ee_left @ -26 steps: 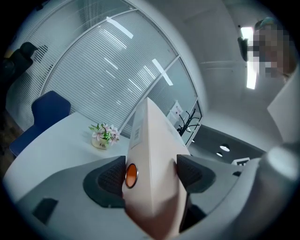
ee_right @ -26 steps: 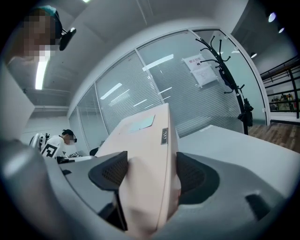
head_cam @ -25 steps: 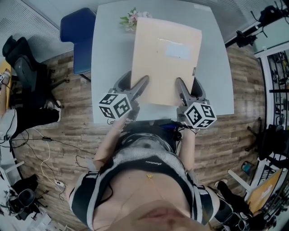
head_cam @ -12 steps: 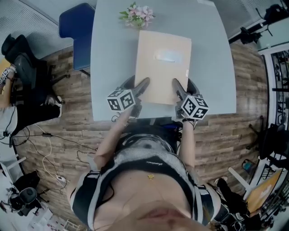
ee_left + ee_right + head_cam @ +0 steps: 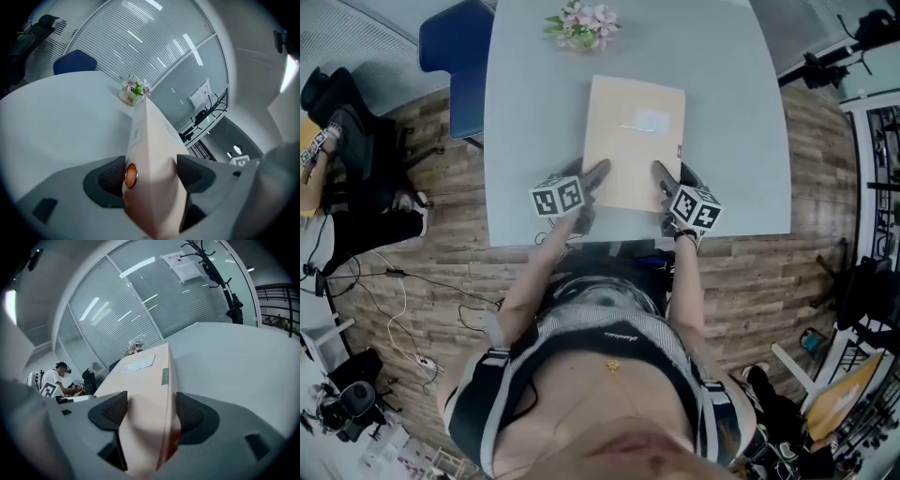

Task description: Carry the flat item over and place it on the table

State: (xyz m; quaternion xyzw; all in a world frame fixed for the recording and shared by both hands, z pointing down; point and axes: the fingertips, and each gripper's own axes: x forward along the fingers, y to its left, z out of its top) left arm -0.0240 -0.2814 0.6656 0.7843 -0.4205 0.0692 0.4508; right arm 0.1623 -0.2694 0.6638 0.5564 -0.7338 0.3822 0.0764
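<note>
A flat tan cardboard box (image 5: 633, 141) with a pale label on top lies over the middle of the grey table (image 5: 525, 122). My left gripper (image 5: 594, 174) is shut on its near left corner, and my right gripper (image 5: 662, 175) is shut on its near right corner. In the left gripper view the flat box (image 5: 152, 154) runs edge-on between the dark jaw pads. The right gripper view shows the flat box (image 5: 145, 390) pinched the same way, its top face stretching away toward the flowers.
A small pot of pink flowers (image 5: 581, 22) stands at the table's far edge, just beyond the box. A blue chair (image 5: 455, 56) sits at the table's left side. Cables and bags lie on the wooden floor at left. A person (image 5: 54, 378) sits in the distance.
Both grippers have carried the box forward and lower over the table. The box looks smaller and sits nearer the tabletop, with the flowers showing fully beyond it.
</note>
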